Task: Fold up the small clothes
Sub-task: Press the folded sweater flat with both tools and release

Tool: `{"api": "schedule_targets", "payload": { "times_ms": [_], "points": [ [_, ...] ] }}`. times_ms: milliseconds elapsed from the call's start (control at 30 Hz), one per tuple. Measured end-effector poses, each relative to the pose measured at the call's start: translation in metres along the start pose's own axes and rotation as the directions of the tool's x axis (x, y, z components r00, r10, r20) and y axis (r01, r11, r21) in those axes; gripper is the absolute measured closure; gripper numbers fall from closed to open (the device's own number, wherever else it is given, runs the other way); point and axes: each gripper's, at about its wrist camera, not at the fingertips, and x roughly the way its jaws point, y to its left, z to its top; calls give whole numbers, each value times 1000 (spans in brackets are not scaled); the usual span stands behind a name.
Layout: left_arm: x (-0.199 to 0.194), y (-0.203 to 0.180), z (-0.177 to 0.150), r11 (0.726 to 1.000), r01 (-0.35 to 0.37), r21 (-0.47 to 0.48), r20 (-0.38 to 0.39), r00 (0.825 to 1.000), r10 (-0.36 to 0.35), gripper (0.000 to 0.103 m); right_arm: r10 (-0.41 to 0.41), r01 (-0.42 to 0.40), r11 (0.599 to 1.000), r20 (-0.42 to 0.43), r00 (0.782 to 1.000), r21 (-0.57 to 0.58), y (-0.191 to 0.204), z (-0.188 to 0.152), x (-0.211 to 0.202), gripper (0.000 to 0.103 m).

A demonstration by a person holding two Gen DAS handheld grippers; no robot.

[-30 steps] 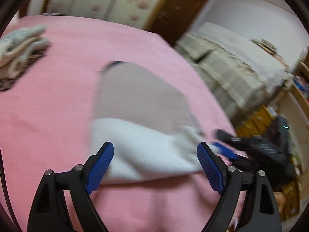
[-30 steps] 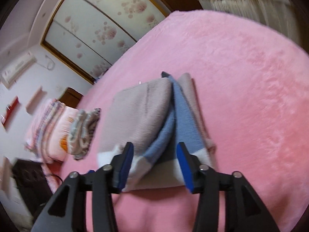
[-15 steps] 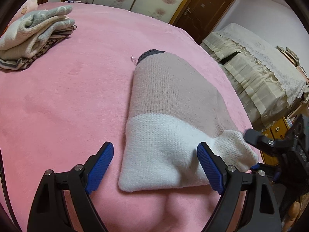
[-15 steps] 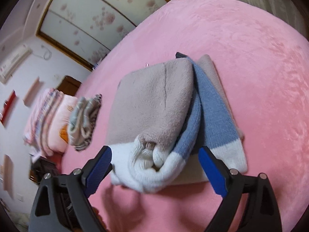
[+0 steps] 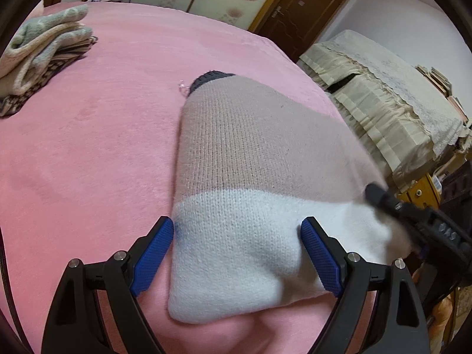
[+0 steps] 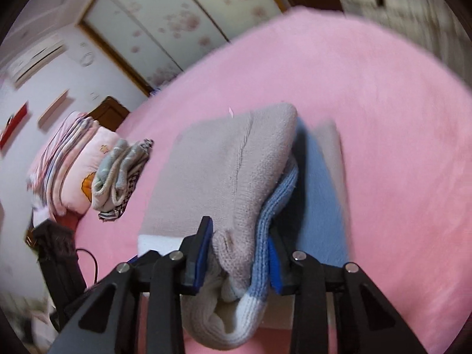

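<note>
**On the pink bed: sweater half folded**

On the pink bed (image 5: 88, 153), a small knitted sweater (image 5: 253, 159), beige, white and blue. Left tongs (image 5: 237, 262) wide open, straddling its white hem, gripping nothing. Right tongs (image 6: 240, 258) just closed, pinching the bunched sleeve (image 6: 247, 236). Farther back, a stack of folded clothes (image 5: 38, 50). No readable writing or labels anywhere.

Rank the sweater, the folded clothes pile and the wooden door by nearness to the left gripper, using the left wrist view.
1. Sweater: between the open left gripper's fingers.
2. Folded clothes pile: far left on the pink bed.
3. Wooden door: beyond the bed, upper right.
</note>
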Motion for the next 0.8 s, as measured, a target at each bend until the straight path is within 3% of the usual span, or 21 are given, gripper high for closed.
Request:
{"api": "schedule_targets", "payload": {
  "times_ms": [67,300,433,633,800],
  "points": [
    [2,-7,0,1000,0,18,5,1000,0,13,-4,5,1000,23,1000,-28,-1,5,-10,70],
    [18,-12,-6,997,-33,73,-35,999,35,9,-108,108,994,-39,993,-3,-39,-15,10,70],
    [28,-3,-11,1000,-5,26,-96,995,8,8,-52,54,995,-31,998,87,-64,-28,16,70],
    [28,-1,-11,999,-19,33,-93,995,22,5,-97,98,995,-37,995,25,-51,-27,13,68],
    [21,-4,-8,998,-49,42,-86,995,53,1,-189,188,980,-25,982,-60,-29,-28,3,61]
  ]
}}
